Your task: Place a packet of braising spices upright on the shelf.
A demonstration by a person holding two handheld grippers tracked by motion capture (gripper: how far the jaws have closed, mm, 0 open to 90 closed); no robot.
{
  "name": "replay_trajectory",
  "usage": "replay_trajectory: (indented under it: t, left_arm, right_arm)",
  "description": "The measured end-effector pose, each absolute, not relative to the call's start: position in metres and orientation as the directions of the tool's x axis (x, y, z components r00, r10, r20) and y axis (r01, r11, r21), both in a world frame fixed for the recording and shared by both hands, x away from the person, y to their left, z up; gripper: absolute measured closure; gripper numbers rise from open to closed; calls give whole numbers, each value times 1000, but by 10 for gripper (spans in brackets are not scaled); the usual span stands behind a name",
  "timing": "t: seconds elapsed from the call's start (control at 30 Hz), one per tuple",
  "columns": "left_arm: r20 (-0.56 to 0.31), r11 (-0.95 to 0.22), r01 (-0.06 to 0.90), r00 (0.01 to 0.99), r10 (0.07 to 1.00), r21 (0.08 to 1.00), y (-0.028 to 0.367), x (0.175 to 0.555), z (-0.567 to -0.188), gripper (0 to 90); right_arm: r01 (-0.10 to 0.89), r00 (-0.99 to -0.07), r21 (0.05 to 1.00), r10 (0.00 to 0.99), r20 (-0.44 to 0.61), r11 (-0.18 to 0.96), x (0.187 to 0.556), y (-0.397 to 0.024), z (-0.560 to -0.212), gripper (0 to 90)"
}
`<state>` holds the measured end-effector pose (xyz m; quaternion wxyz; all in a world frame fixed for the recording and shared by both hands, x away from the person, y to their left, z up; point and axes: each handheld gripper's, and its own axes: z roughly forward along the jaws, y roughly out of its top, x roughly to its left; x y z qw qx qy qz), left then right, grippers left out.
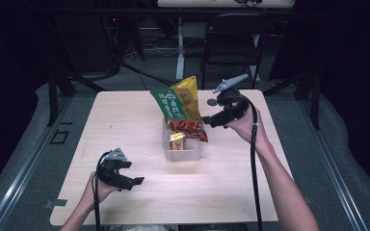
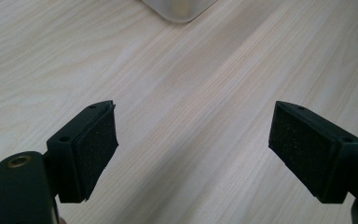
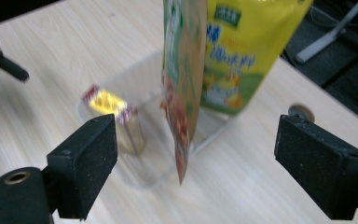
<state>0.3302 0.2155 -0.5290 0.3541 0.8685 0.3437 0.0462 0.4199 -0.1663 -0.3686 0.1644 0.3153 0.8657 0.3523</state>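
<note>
A light wooden table (image 1: 125,120) with rounded corners stands on a grey floor (image 1: 24,144). Near the table's middle, slightly to the right, a clear plastic container (image 1: 192,153) rests directly on the wood. The right far part of the tabletop has a small round cable hole (image 3: 301,112). The remaining wood grain runs bare.

High view: fixed above the near edge of the table (image 1: 125,115), facing forward and down, far enough to take in the whole top and the floor past its far edge. Left gripper view: low and close over bare tabletop, catching a corner of the clear container (image 2: 179,9). Right gripper view: close, facing that same container (image 3: 140,79) and the upright snack bags (image 3: 233,51); shared with the high view.
</note>
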Motion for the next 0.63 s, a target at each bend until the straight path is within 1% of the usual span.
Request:
replay_trajectory:
  t: [0.27,0.5,0.6,0.63]
  left_arm:
    - [-166,-502,572,750,640,648,217,331,-530,149]
    - [-163,-498,573,746,646,650,219,331,-530,148]
    - [-163,-501,571,750,641,650,218,331,-530,148]
    - [-162,-503,571,750,641,649,218,332,-531,147]
  right_arm:
    - [517,-707,663,707,-26,541,393,-201,-421,111]
    - [577,-669,629,743,0,520,368,-224,-480,107]
    - [599,-667,593,745,-2,538,364,-231,-495,80]
    - [604,-663,599,748,12,525,363,-232,-499,83]
